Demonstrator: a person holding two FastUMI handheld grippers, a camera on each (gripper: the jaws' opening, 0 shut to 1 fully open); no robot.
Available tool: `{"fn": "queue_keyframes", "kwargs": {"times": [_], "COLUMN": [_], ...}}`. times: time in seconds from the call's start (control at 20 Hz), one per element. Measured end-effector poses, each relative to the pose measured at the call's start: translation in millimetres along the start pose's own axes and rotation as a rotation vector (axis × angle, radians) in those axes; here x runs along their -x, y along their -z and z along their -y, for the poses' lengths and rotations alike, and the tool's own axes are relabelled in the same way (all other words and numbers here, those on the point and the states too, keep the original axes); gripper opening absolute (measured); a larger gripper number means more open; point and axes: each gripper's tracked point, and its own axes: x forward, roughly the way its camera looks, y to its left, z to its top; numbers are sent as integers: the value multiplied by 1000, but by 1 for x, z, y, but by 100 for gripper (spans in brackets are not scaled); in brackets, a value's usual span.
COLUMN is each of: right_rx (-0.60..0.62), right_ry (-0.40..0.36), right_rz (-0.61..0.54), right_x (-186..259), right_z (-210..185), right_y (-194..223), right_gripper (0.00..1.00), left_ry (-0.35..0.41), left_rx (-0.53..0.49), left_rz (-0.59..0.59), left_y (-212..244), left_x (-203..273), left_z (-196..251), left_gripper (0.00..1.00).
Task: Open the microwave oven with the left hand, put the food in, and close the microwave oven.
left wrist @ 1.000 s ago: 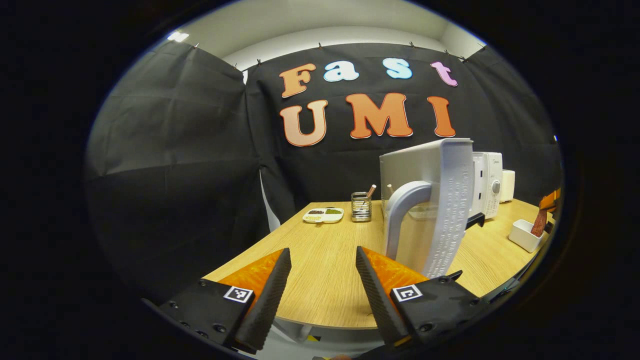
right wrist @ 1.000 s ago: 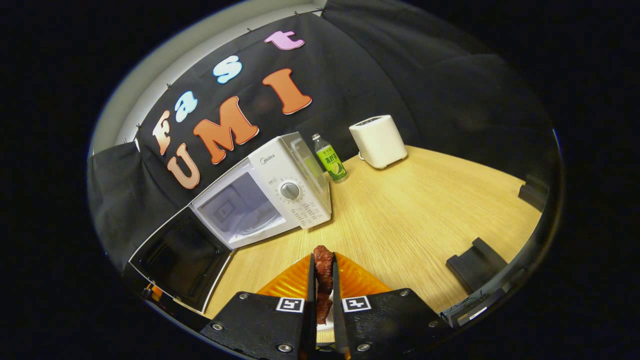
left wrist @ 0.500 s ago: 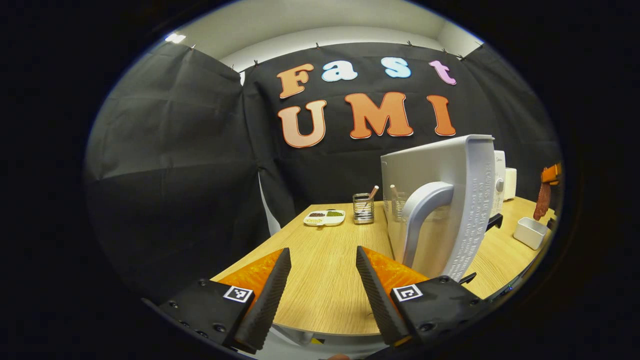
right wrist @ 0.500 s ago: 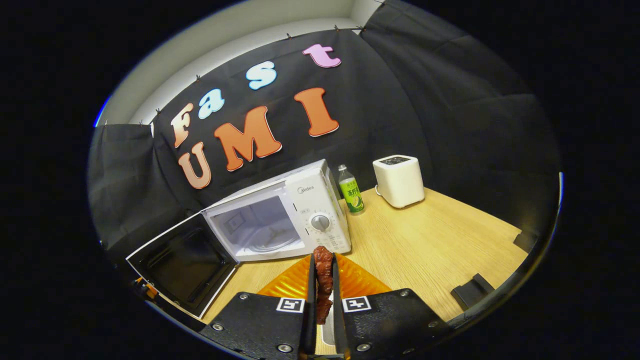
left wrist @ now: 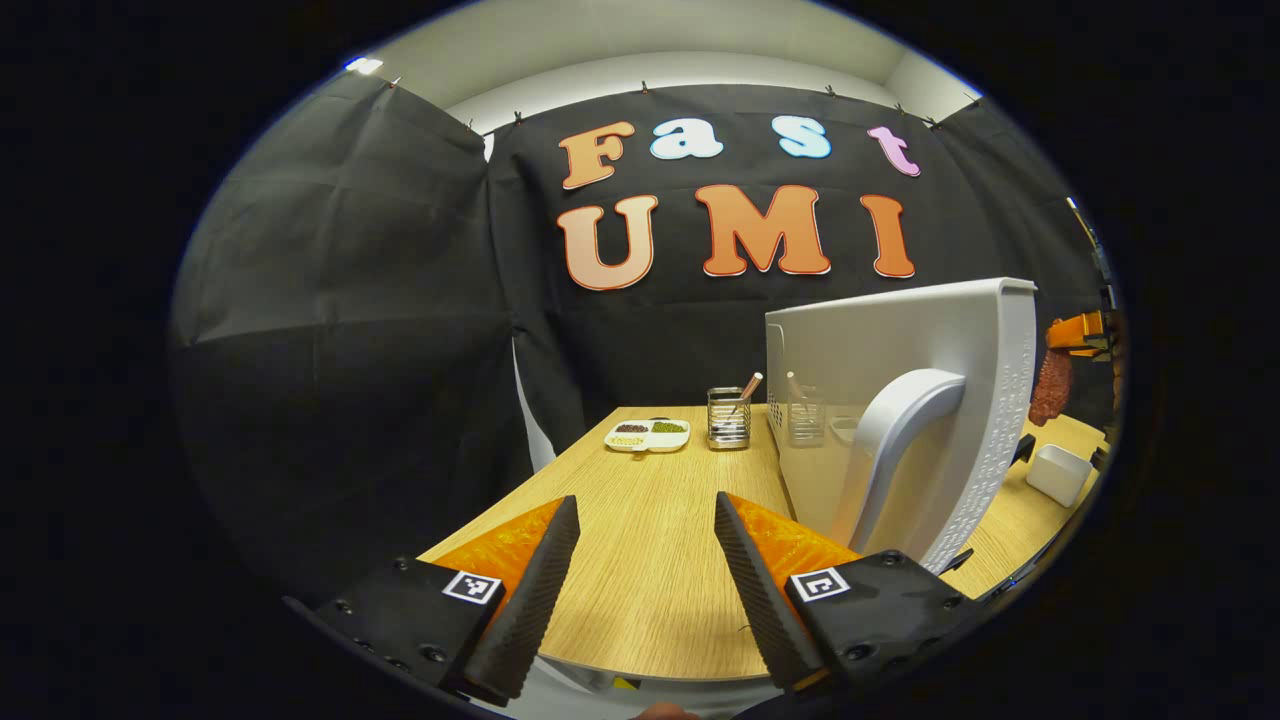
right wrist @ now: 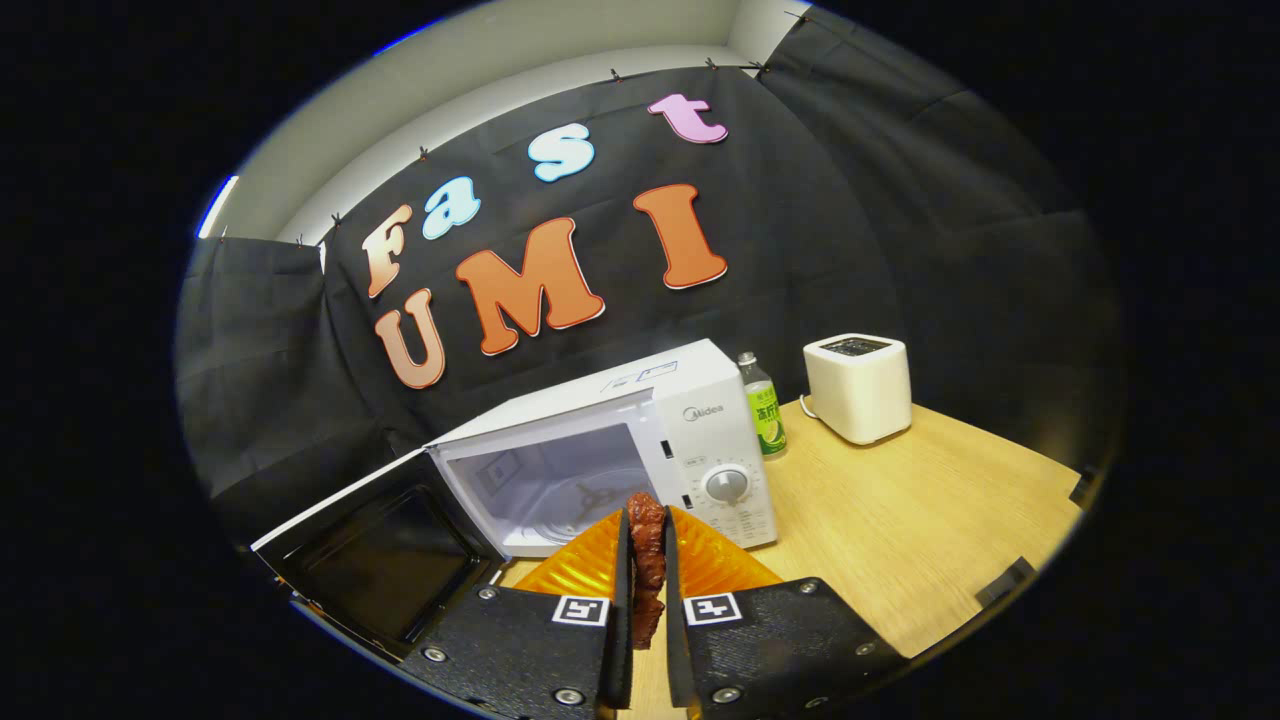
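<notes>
Your right gripper (right wrist: 640, 600) is pinching the meat (right wrist: 646, 560) between its 2 fingers in front of the open microwave (right wrist: 600, 470), so treat it as soft and floppy, while your left gripper (left wrist: 640, 590) stays spread and empty beside the door (left wrist: 930, 420).

Wooden table (right wrist: 900, 520) carries a microwave (right wrist: 700, 440), door open. Just beside the microwave: a bottle (right wrist: 763, 412), then a toaster (right wrist: 858, 387). Behind its door: divided dish (left wrist: 647, 434), wire holder (left wrist: 729, 418). Beyond it: white box (left wrist: 1060, 472).
</notes>
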Motion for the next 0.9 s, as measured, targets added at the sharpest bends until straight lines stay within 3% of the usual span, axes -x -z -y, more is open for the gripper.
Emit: {"fn": "queue_keyframes", "kwargs": {"times": [0.05,0.25,0.55,0.6,0.7,0.8,0.9], "right_rx": [-4,-56,-305,-330,-370,-432,-484], "right_ry": [-4,4,-22,-20,-2,2,12], "right_rz": [2,45,89,104,125,133,144], "right_x": [-7,-43,-105,-117,-140,-161,-183], "right_z": [-7,-26,-57,-60,-61,-66,-66], "right_y": [2,6,19,21,25,28,33], "right_gripper": [13,13,13,13,13,13,13], "left_ry": [1,10,1,-4,-9,-12,-11], "left_rx": [5,24,51,54,67,76,73], "left_rz": [-1,-5,-9,-11,-16,-19,-22], "left_y": [0,2,6,8,8,9,11], "left_x": [-1,-6,-16,-18,-22,-25,-23], "left_z": [-2,-5,-14,-17,-20,-22,-22], "left_gripper": [90,89,90,86,89,86,90]}}
